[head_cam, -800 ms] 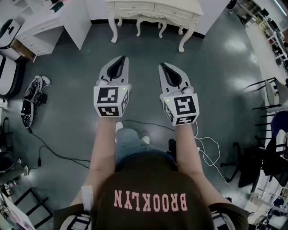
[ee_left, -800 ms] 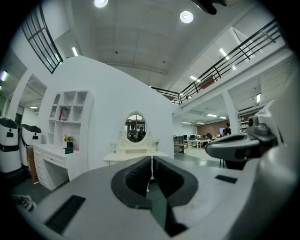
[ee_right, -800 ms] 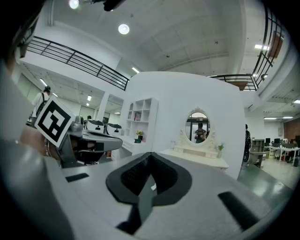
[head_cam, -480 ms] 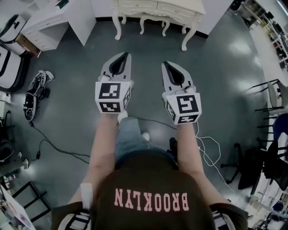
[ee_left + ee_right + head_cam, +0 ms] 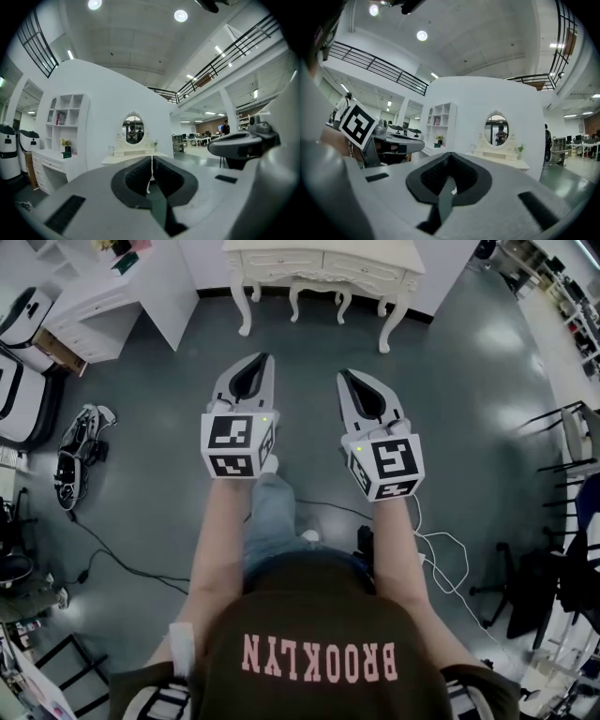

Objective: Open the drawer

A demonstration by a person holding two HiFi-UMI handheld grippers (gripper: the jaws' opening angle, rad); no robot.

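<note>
Since the earlier frame I had walked the rig a step nearer. The white desk [image 5: 323, 251] had slid further down into the head view, and a leg [image 5: 272, 512] had swung forward beneath the arms, while both sets of fingers kept their places out in front.

The left fingers [image 5: 246, 381] were pressed together, with only a hairline of light between the pads and nothing in them. The right fingers [image 5: 364, 399] were shut tight too, and empty. Both pointed level and straight ahead, side by side and a little apart.

Directly beneath the tips lay bare grey floor [image 5: 309, 343]. Beyond them, and well apart from them, the desk stood on its curved legs, its drawers [image 5: 361, 266] set along the front panel. As far as I could tell, all were closed and flush. The desk's oval mirror [image 5: 133, 130] sat just above the tips in both gripper views, and a white shelf unit [image 5: 65, 117] stood out to the left of the left fingers.

I judged this to be the approach only, since nothing had touched a drawer. The step mattered because the handles were out of reach. I would need to close more ground and then part one pair of fingers to take a handle. Which drawer was meant I could not tell, and the handles were too small to make out.
</note>
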